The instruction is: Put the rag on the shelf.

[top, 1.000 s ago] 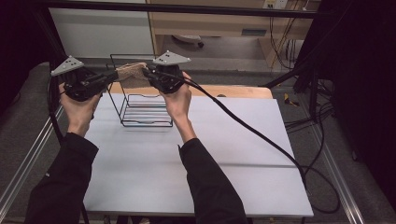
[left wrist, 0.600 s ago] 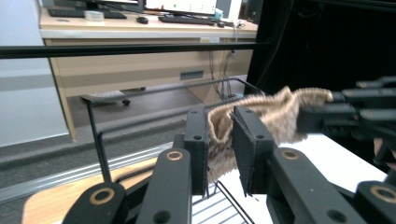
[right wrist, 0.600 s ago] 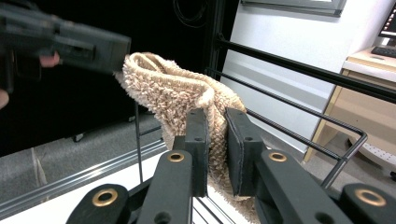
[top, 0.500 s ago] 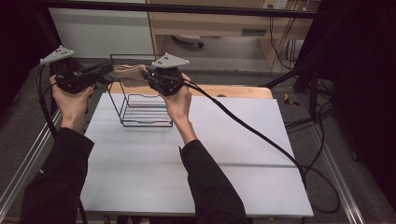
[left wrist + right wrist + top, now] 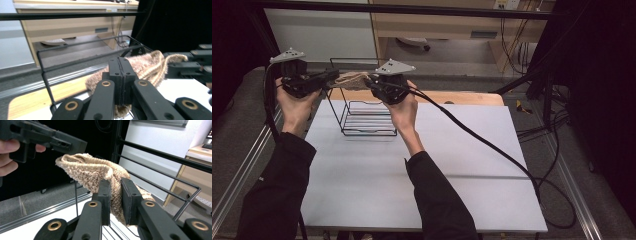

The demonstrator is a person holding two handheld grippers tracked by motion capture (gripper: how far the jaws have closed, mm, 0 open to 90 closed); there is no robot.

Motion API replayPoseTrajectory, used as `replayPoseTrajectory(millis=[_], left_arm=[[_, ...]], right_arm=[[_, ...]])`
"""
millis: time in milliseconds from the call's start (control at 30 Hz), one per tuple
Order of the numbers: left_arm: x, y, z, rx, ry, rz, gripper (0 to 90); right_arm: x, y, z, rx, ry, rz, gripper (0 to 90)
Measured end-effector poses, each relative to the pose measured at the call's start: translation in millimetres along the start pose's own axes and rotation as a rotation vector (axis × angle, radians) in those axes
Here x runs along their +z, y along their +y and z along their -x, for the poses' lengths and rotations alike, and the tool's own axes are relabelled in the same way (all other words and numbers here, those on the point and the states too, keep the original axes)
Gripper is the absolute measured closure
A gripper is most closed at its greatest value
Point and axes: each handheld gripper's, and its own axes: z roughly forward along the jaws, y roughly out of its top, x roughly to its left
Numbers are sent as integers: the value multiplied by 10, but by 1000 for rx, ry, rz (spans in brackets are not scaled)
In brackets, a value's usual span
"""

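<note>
the left gripper [image 5: 329, 77] has swung back in from the left after pulling outward, and its jaws are pressed onto one end of the tan knitted cloth [image 5: 353, 79]. the right gripper [image 5: 371, 82] pinches the other end. the cloth hangs stretched between them above the black wire rack [image 5: 362, 117], so laying it over the top rail looks like the step in hand.

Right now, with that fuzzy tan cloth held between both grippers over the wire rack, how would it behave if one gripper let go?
The tan cloth looks soft and floppy: it bunches and folds where the right gripper pinches it, so a freed end would probably droop toward the wire rack. It seems light, sagging little between the right gripper and the left gripper. Its fuzzy knit might snag on the wires.
</note>
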Motion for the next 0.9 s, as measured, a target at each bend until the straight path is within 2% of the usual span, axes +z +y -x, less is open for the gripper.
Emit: replayPoseTrajectory(millis=[200, 433, 567, 633, 733, 800, 900], left_arm=[[8, -79, -4, 5, -10, -21, 891], [65, -136, -8, 2, -12, -35, 891], [111, -176, -6, 7, -6, -53, 892], [138, -196, -6, 8, -5, -57, 892], [171, -225, -6, 11, -4, -59, 892], [177, -238, -11, 8, -6, -53, 892], [171, -243, -13, 10, -8, -45, 892]], right_arm=[[-11, 1, -4, -7, 16, -16, 724], [-115, 73, 5, -22, 38, -15, 530], [-199, 130, 10, -20, 39, 9, 477], [-229, 160, 19, -15, 36, 23, 496], [-230, 182, 61, 23, 46, 10, 661], [-196, 162, 76, 43, 50, -19, 755], [-95, 76, 82, 47, 42, -74, 827]])
